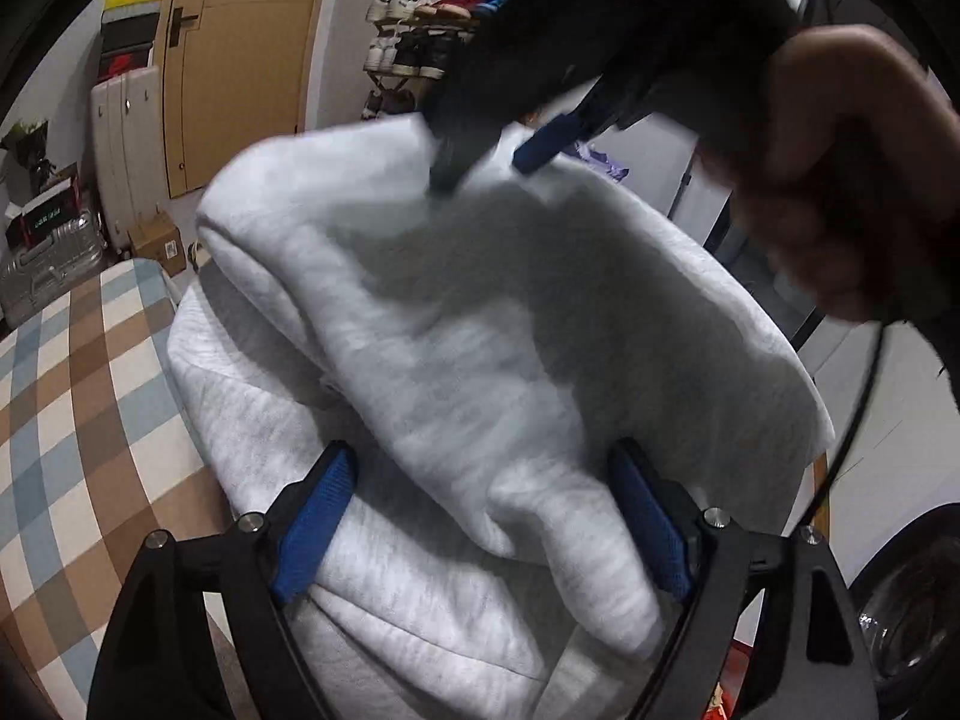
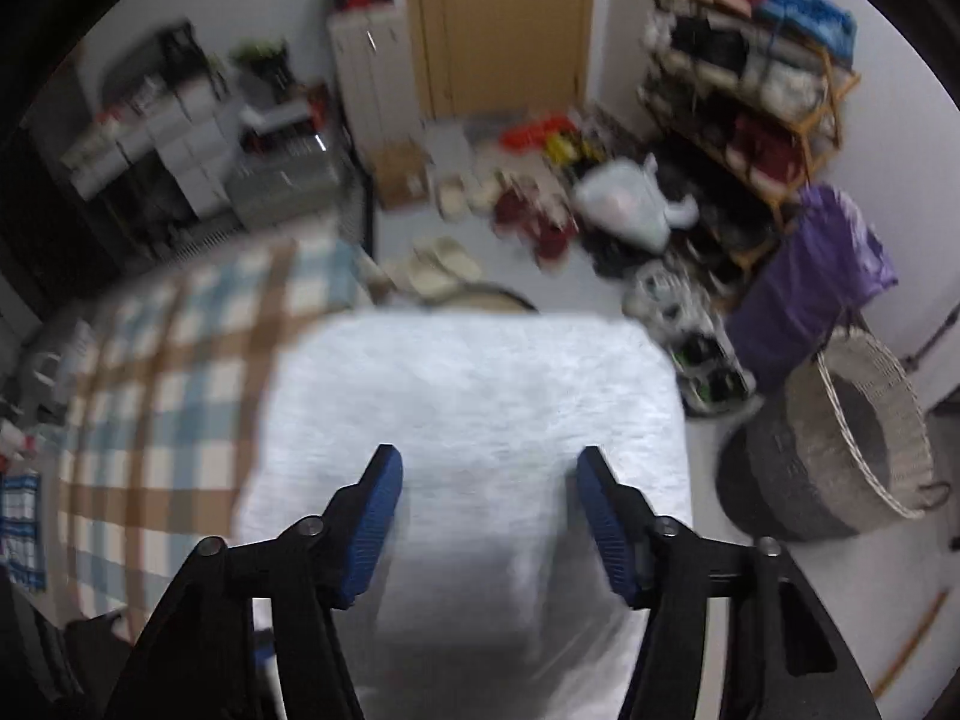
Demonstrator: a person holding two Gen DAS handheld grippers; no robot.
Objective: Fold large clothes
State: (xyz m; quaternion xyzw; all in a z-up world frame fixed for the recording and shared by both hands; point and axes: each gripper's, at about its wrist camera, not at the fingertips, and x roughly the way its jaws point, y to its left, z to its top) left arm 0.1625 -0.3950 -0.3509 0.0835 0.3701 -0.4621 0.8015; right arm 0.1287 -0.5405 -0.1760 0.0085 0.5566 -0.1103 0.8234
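Observation:
A large light grey garment (image 1: 456,324) lies folded in layers on a checked cloth surface (image 1: 78,372). My left gripper (image 1: 486,480) is open, its blue pads on either side of a fold of the top layer. My right gripper (image 1: 489,171) shows in the left wrist view at the garment's far edge, held by a hand (image 1: 840,174), its jaws apart. In the right wrist view the right gripper (image 2: 489,468) is open above the flat grey garment (image 2: 474,396), holding nothing.
The checked cloth (image 2: 180,372) runs left of the garment. A woven basket (image 2: 852,438) and a purple bag (image 2: 810,276) stand on the floor to the right. A shoe rack (image 2: 750,72), scattered shoes, a door (image 2: 504,24) and suitcases (image 1: 120,150) lie beyond.

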